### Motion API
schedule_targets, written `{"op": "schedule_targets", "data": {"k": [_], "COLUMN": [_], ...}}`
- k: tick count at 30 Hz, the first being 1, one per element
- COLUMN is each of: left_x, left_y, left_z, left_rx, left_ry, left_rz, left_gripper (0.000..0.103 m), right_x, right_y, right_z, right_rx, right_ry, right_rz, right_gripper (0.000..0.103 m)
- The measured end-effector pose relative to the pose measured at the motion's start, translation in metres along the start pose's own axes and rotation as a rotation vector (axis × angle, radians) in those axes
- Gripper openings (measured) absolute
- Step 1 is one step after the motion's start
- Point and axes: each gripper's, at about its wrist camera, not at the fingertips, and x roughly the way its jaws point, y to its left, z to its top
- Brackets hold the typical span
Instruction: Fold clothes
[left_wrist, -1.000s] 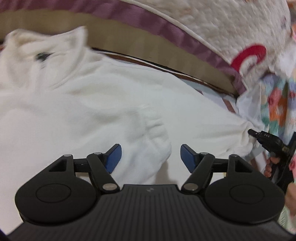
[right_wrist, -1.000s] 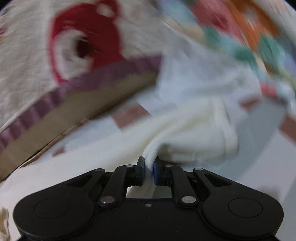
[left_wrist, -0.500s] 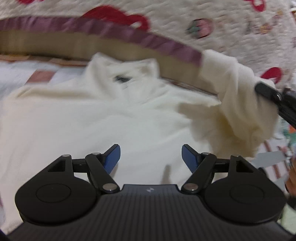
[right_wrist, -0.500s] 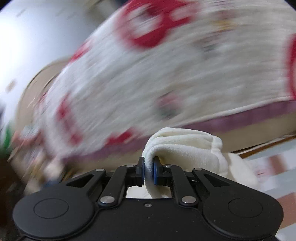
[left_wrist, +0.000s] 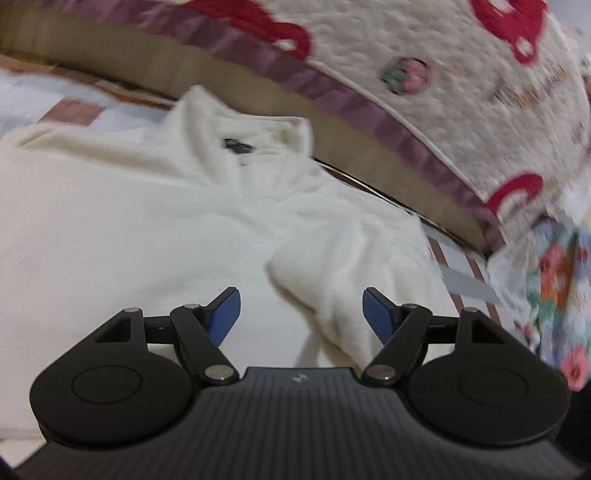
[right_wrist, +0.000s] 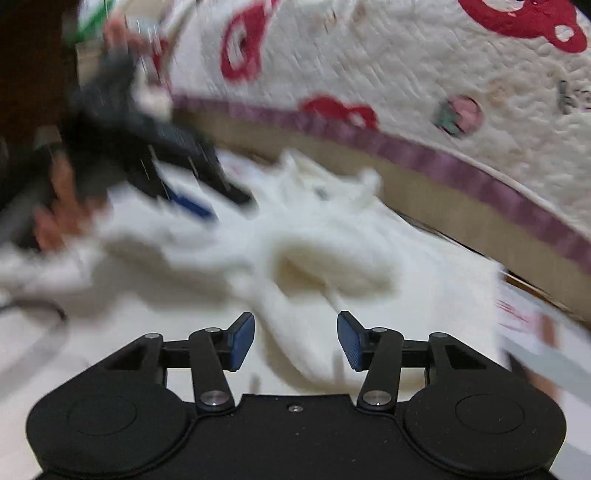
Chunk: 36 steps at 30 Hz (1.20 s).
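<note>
A cream fleece sweater (left_wrist: 129, 240) lies flat on the bed, its collar (left_wrist: 236, 129) pointing away from me. One sleeve (left_wrist: 343, 280) is folded across the chest. My left gripper (left_wrist: 301, 312) hovers open just above the body; the sleeve's cuff end lies loose between its blue pads, which do not touch it. In the blurred right wrist view my right gripper (right_wrist: 295, 339) is opening. The sleeve (right_wrist: 295, 306) rests on the sweater between its pads, free of them. The left gripper (right_wrist: 207, 195) and the hand (right_wrist: 55, 214) holding it show at upper left.
A quilt (left_wrist: 443, 92) with red shapes and a purple border is piled along the far side, right behind the collar. A floral cloth (left_wrist: 557, 280) sits at the right. Striped bed sheet (left_wrist: 454, 284) shows beside the sweater's right edge.
The right gripper carried the pinched sleeve over from the right onto the chest, then spread its jaws and let it drop. The left gripper's view swung toward the collar.
</note>
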Motion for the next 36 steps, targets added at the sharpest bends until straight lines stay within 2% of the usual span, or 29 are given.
{"op": "schedule_targets", "data": {"k": [3,4,7,10,13,15,17,19,21,22,23,24,25,27,29,30,31,33,34,36], "left_x": [0.009,0.009,0.01,0.017,0.038,0.049,0.058,0.062,0.062,0.059,0.055,0.05,0.044,0.027,0.005,-0.003,-0.007,-0.006,0.0,0.008], "left_y": [-0.034,-0.042,-0.06,-0.071,-0.087,-0.101,-0.109,-0.109,-0.11,-0.109,-0.107,-0.104,-0.101,-0.097,-0.093,-0.088,-0.079,-0.047,-0.031,-0.01], "left_z": [-0.004,-0.006,-0.009,-0.008,-0.007,-0.012,-0.019,-0.025,-0.027,-0.025,-0.021,-0.016,-0.012,-0.004,-0.002,-0.003,-0.004,-0.011,-0.018,-0.028], "left_rx": [0.19,0.225,0.258,0.245,0.259,0.36,0.438,0.491,0.54,0.549,0.535,0.509,0.489,0.467,0.451,0.42,0.351,0.141,0.063,-0.003], "left_ry": [0.052,0.049,0.025,-0.003,0.046,0.055,0.066,0.082,0.066,0.053,0.033,0.009,-0.018,-0.09,-0.167,-0.18,-0.157,-0.049,0.004,0.066], "left_rz": [0.061,0.066,0.043,0.045,0.091,0.169,0.208,0.216,0.248,0.255,0.253,0.248,0.253,0.294,0.346,0.348,0.325,0.24,0.229,0.27], "left_gripper": [0.075,0.075,0.075,0.076,0.081,0.083,0.082,0.073,0.042,0.036,0.026,0.02,0.018,0.017,0.017,0.017,0.018,0.023,0.023,0.025], "right_x": [0.0,0.001,-0.001,-0.003,0.0,0.008,0.022,0.033,0.037,0.037,0.035,0.034,0.032,0.028,0.027,0.029,0.031,0.033,0.033,0.034], "right_y": [-0.025,-0.034,-0.06,-0.08,-0.088,-0.089,-0.087,-0.087,-0.093,-0.098,-0.104,-0.109,-0.115,-0.126,-0.127,-0.125,-0.121,-0.113,-0.113,-0.117], "right_z": [-0.023,-0.027,-0.037,-0.039,-0.038,-0.036,-0.035,-0.036,-0.036,-0.036,-0.035,-0.035,-0.035,-0.041,-0.046,-0.048,-0.05,-0.049,-0.048,-0.048], "right_rx": [-0.002,0.032,0.135,0.227,0.259,0.263,0.255,0.257,0.269,0.279,0.291,0.301,0.319,0.413,0.488,0.5,0.499,0.482,0.491,0.522], "right_ry": [0.095,0.117,0.154,0.156,0.141,0.138,0.152,0.174,0.174,0.169,0.169,0.168,0.166,0.144,0.131,0.126,0.119,0.108,0.11,0.112], "right_rz": [-0.152,-0.183,-0.249,-0.273,-0.29,-0.306,-0.335,-0.321,-0.309,-0.303,-0.301,-0.316,-0.321,-0.265,-0.253,-0.25,-0.252,-0.264,-0.268,-0.264], "right_gripper": [0.053,0.046,0.021,0.016,0.016,0.019,0.028,0.049,0.053,0.053,0.053,0.048,0.036,0.023,0.021,0.021,0.021,0.02,0.02,0.02]}}
